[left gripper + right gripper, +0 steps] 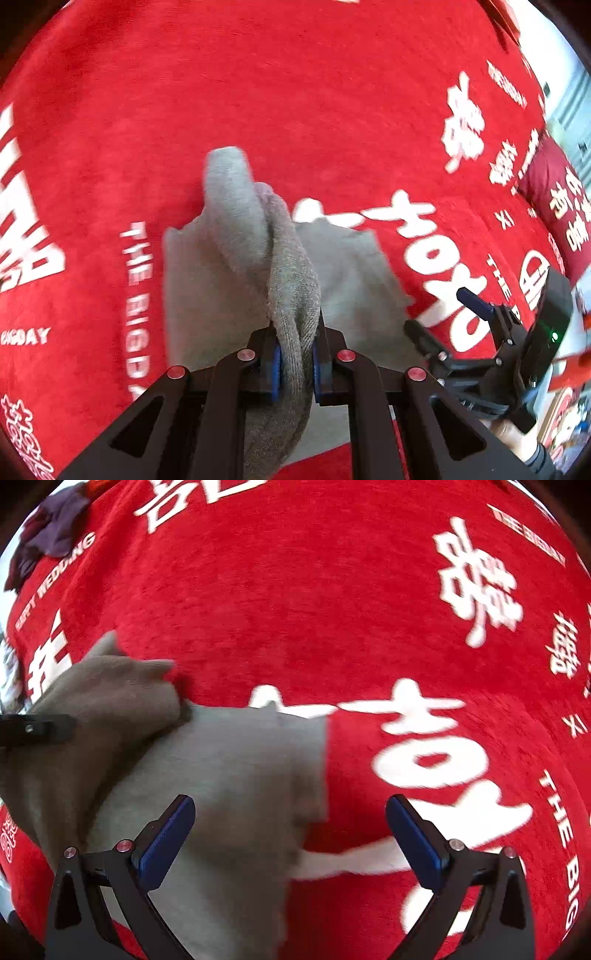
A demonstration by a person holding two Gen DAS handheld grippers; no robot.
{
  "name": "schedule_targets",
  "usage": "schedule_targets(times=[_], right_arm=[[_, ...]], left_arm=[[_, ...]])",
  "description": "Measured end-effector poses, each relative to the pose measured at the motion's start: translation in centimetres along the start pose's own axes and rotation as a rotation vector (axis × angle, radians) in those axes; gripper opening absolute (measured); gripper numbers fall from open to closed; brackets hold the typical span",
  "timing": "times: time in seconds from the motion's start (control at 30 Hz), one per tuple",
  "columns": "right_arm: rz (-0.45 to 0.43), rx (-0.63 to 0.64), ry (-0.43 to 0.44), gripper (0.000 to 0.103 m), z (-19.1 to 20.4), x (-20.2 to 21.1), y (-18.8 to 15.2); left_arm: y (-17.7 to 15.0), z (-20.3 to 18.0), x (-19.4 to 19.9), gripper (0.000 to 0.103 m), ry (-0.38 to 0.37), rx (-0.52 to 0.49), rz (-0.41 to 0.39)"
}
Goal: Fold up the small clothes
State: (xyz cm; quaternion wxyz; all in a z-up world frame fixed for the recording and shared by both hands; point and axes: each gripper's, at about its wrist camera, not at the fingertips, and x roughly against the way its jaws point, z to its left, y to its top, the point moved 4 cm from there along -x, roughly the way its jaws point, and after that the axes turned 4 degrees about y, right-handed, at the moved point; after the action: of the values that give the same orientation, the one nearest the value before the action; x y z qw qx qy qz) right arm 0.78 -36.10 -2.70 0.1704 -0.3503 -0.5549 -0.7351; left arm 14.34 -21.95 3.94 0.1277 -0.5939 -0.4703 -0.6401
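Left gripper (295, 363) pinches grey garment (236, 229) above red blanket (295, 92).

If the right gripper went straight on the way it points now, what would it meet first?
Most likely the right edge of the grey garment lying under the open right gripper, or the red blanket just beside it; depth is unclear, but nothing else stands in that line.

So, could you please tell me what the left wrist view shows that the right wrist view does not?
Only the left wrist view shows the left tool shut on a bunched fold of the grey garment, plus a dark red cushion. Only the right wrist view shows a purple garment at the far edge. Both show the grey garment on the red printed blanket and the right tool, open.
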Motion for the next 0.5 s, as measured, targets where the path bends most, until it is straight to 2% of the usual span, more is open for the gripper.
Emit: schedule_targets(times=[0.13, 0.27, 0.5], right_arm=[[0.007, -0.068, 0.001, 0.103, -3.0, 0.4, -1.3], [0.033, -0.115, 0.021, 0.103, -5.1, 0.4, -2.9], [0.016, -0.128, 0.058, 0.103, -5.6, 1.3, -3.0]], left_arm=[[-0.9, -5.4, -5.0, 0.012, 0.007, -0.051, 0.092], [-2.2, -7.2, -8.2, 0.012, 0.039, -0.063, 0.137], [-1.3, -6.3, -6.0, 0.012, 0.018, -0.024, 0.124]])
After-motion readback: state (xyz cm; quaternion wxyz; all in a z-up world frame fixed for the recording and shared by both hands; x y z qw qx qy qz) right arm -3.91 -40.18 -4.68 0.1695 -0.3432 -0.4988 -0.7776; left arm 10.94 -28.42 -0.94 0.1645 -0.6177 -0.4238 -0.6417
